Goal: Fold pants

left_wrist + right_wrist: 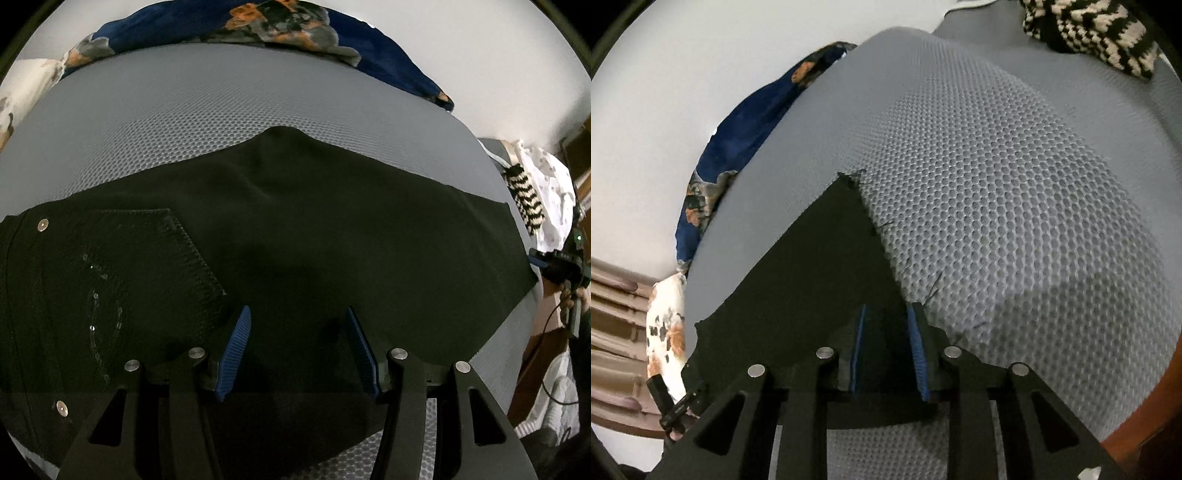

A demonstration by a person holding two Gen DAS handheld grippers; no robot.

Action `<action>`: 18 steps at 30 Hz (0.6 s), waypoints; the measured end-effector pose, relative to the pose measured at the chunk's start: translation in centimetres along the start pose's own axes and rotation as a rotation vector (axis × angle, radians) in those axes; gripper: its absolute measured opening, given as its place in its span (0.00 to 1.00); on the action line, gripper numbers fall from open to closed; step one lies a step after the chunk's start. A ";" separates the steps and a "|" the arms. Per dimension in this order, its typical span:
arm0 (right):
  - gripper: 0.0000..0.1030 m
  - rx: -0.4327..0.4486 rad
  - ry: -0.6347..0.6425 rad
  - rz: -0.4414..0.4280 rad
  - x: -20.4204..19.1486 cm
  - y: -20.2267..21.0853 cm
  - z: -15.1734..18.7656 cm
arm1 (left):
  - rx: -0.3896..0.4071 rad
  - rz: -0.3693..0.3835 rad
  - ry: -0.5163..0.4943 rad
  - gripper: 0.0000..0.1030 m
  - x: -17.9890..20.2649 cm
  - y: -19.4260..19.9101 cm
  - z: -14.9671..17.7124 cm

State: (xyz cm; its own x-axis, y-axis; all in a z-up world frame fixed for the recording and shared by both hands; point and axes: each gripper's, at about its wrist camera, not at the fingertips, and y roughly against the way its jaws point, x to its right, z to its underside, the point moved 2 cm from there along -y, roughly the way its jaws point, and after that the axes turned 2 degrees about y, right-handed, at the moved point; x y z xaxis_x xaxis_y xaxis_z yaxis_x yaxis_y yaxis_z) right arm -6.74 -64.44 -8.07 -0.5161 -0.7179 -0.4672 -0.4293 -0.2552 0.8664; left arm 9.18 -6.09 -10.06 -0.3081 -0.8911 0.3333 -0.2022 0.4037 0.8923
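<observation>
Black pants (295, 229) lie spread flat across a grey honeycomb-mesh bed (166, 110). The left hand-held gripper (297, 325) hangs released over the seat, while the right hand-held gripper (888, 321), fingers parted, sits over the frayed hem (864, 206).

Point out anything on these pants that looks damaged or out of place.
The pants have a frayed leg hem with loose threads straggling onto the grey mesh surface. Faint whitish specks mark the back pocket. Otherwise they lie flat.
</observation>
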 end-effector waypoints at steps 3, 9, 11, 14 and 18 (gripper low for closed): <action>0.22 -0.020 0.015 -0.058 0.4 -0.6 -0.6 | -0.006 -0.012 0.010 0.53 0.1 0.0 -0.2; 0.22 -0.064 0.050 -0.204 -0.3 -2.3 -1.8 | -0.013 -0.032 0.023 0.53 0.2 -0.2 -0.4; 0.22 -0.064 0.058 -0.243 -1.0 -3.1 -2.1 | -0.015 -0.038 0.019 0.53 0.3 -0.2 -0.3; 0.18 -0.069 0.061 -0.270 -1.7 -4.0 -2.0 | -0.013 -0.042 0.021 0.53 0.4 -0.2 -0.3; 0.13 -0.044 0.064 -0.225 -2.7 -4.1 -1.6 | -0.008 -0.045 0.025 0.53 0.5 0.0 -0.2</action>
State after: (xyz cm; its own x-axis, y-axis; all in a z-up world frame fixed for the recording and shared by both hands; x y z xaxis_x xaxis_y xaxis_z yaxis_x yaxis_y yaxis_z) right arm -2.39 -62.49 -10.09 -0.3626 -0.6789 -0.6384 -0.4950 -0.4401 0.7492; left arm 9.24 -6.55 -9.86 -0.2758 -0.9132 0.3000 -0.2074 0.3613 0.9091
